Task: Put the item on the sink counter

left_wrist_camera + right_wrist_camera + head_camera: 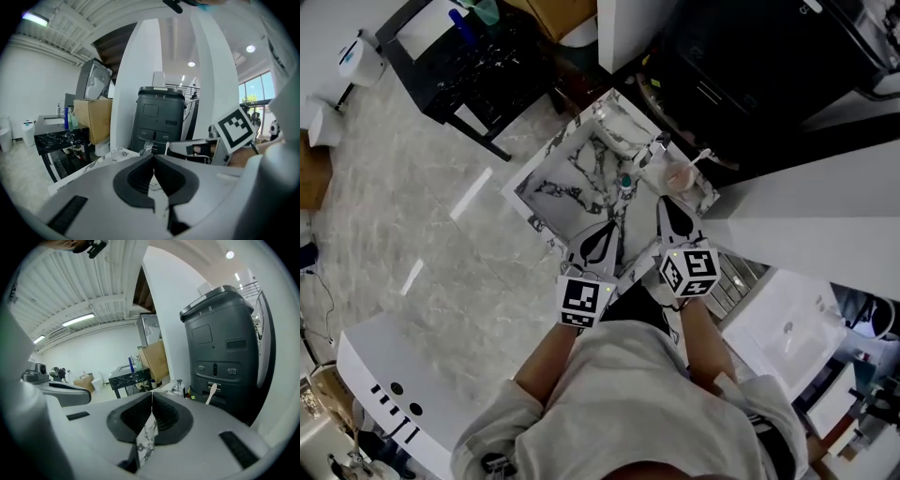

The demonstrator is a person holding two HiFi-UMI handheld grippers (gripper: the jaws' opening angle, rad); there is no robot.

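Cup (pixel 680 176) on sink counter (pixel 534 217), right of the basin (pixel 577 178), side table (pixel 483 61) well apart to the left

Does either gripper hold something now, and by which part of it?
Nothing is held: the left gripper and the right gripper both have their jaws shut together, with nothing between them.

The table (pixel 572 178) sits at the centre of the head view, turned cornerwise. It is white marble with dark veins, and a square basin is sunk into it. At its right corner, on the rim, a pinkish see-through cup (pixel 679 176) stands upright. A white toothbrush (pixel 703 157) leans out of the cup toward the upper right. Just left of the cup, at the basin's edge, stands a small teal-topped thing (pixel 625 180), too small to identify.
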